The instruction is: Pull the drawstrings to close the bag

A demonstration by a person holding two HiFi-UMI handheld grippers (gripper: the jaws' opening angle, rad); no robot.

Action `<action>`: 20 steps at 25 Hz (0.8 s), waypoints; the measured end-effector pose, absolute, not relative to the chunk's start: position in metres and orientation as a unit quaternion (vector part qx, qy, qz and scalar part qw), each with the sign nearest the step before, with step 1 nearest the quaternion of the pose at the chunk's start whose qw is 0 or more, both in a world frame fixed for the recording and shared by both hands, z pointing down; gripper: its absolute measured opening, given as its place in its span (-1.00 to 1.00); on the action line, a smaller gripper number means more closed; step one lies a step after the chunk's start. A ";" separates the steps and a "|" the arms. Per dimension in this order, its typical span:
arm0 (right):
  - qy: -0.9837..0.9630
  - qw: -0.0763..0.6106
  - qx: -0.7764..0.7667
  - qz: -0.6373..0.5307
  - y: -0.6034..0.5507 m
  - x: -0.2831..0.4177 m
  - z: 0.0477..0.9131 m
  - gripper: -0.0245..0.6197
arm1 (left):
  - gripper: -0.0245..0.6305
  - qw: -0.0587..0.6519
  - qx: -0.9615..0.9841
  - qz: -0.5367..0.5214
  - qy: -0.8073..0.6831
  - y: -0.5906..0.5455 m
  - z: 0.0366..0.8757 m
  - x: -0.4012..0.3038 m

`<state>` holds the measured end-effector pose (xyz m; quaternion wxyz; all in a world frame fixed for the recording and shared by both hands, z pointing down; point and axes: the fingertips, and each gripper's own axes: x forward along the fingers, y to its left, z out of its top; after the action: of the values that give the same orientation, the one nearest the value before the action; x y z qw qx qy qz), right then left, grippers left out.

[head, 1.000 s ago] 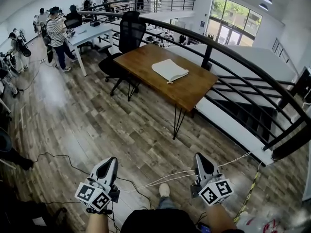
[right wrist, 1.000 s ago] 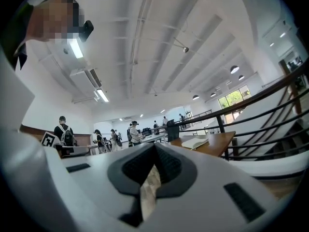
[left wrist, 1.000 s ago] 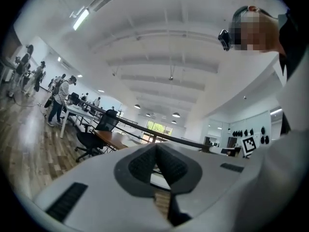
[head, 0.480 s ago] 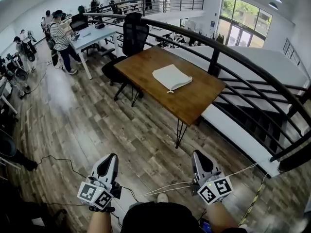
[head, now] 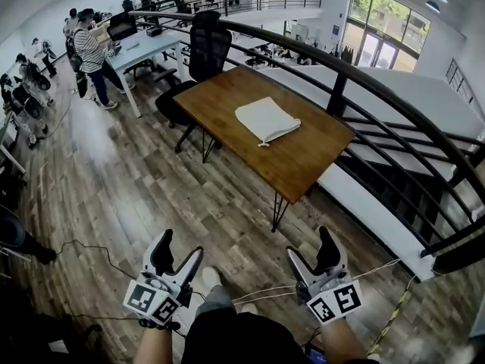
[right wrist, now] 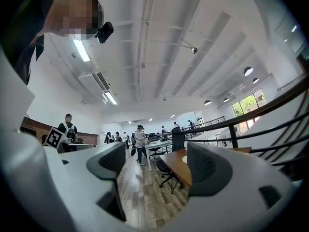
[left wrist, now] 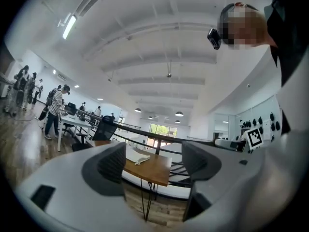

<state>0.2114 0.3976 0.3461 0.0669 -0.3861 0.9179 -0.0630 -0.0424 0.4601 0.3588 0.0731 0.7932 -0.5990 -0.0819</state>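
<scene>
A white drawstring bag point(head: 265, 119) lies flat on a brown wooden table point(head: 303, 161), its cords at its near right corner. Both grippers hang low over the wooden floor, far short of the table. The jaws of my left gripper point(head: 180, 245) are opening, with nothing between them. It is the same with my right gripper point(head: 309, 245). In the left gripper view, the bag point(left wrist: 137, 156) and table point(left wrist: 154, 168) show small between the spread jaws of my left gripper point(left wrist: 153, 161). The right gripper view has the table point(right wrist: 179, 164) far off past the empty right gripper point(right wrist: 157, 166).
A black curved railing point(head: 341, 82) runs behind and to the right of the table. A black office chair point(head: 204, 51) stands at its far end. People stand by a white desk point(head: 144, 48) at the back left. Cables point(head: 91, 252) trail on the floor near my foot point(head: 211, 279).
Both grippers have gone from shut to open. The view has moved a little closer to the table, and a foot has stepped forward between the grippers.
</scene>
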 end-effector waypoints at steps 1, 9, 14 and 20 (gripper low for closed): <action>0.916 0.067 -0.390 -0.064 0.392 0.210 0.347 0.27 | 0.15 0.075 0.792 -0.082 -0.601 0.454 0.360 -0.046; 0.906 0.057 -0.416 -0.053 0.331 0.190 0.348 0.22 | 0.15 0.065 0.798 -0.082 -0.593 0.381 0.357 -0.080; 0.902 0.054 -0.425 -0.058 0.292 0.164 0.348 0.10 | 0.15 0.060 0.802 -0.093 -0.586 0.336 0.355 -0.107; 0.898 0.041 -0.435 -0.056 0.244 0.136 0.347 0.06 | 0.15 0.068 0.803 -0.104 -0.583 0.289 0.360 -0.141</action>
<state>0.1355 0.2444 0.3470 0.0413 -0.4350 0.8977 -0.0560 -0.1410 0.2886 0.3603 0.0680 0.8032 -0.5826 -0.1039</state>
